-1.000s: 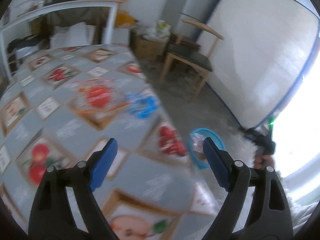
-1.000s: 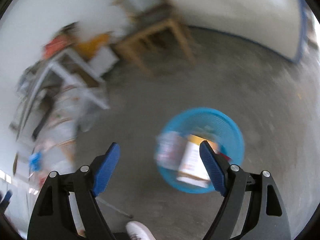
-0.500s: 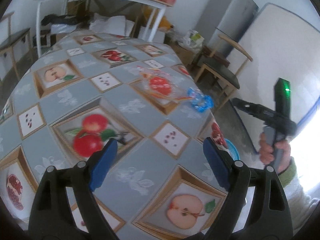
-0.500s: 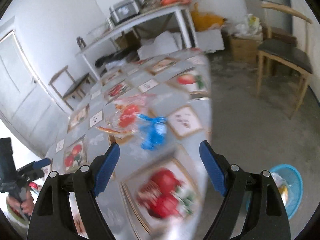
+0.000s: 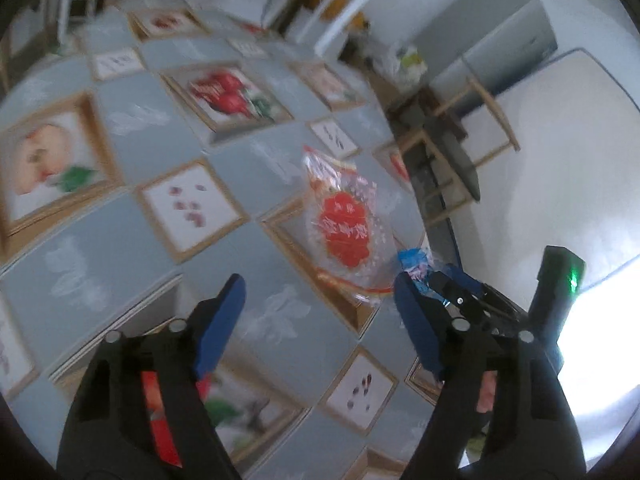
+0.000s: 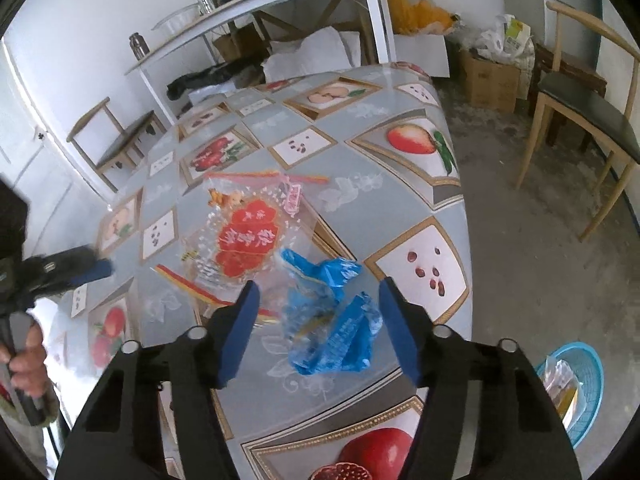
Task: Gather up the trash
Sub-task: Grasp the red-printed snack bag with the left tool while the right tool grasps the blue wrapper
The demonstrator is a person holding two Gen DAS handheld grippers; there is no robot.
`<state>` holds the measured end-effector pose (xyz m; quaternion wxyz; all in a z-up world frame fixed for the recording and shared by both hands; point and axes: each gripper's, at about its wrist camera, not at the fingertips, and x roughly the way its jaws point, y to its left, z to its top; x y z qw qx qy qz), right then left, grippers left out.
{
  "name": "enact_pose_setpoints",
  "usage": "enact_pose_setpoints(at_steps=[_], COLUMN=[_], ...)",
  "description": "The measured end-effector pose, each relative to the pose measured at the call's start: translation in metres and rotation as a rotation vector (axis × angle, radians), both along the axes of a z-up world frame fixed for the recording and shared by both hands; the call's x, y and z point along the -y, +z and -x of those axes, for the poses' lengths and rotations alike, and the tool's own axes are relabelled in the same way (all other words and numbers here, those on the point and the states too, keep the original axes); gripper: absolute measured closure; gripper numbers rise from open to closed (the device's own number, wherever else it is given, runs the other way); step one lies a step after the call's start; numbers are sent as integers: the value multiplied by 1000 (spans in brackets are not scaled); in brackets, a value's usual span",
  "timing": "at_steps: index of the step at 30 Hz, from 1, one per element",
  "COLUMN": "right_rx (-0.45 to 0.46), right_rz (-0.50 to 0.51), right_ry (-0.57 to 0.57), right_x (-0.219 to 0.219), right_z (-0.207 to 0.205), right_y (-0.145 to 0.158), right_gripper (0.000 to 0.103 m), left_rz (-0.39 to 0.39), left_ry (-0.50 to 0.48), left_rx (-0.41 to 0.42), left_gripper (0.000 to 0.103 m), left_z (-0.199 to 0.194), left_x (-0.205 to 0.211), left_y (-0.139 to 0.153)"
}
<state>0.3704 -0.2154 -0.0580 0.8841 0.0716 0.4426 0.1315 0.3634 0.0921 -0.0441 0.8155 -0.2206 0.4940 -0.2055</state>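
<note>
Right hand-held gripper [image 6: 316,316] released, jaws just been closing around blue wrapper [image 6: 332,320], pads not yet pressing. Your left hand-held gripper [image 5: 320,320] also released, narrowing, nothing between. Some trash already in blue basket [image 6: 592,364] on floor beside counter [image 6: 420,176]. Left: blue wrapper, clear red-print bag [image 6: 240,240] just behind it. Half second ago you hung farther from wrapper.

table [image 6: 360,128]: fruit-print cloth | on it: clear red-printed bag [image 6: 244,236]; crumpled blue wrapper [image 6: 332,320]
</note>
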Motion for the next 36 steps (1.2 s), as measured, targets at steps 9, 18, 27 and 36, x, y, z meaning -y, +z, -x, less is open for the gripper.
enact_pose_setpoints(at_steps=[9,18,27,36], right_rx=[-10,-12,-4,-64], right_rz=[7,-31,-121,-223], right_ry=[-13,-15,14,86], right_x=[-3,-4,3,-1], right_z=[-2,4,53,133], right_y=[-8,-3,20,27], right_gripper=[56,77,83,84], left_rz=[-35,-17,20,190], left_ry=[-24,-3,-7,48], left_rx=[-139,-113,-57,-103], left_gripper=[77,96,99,99], left_z=[-33,-26,44,154], left_x=[36,38,13,-31], left_y=[-39,-38,-10,-12])
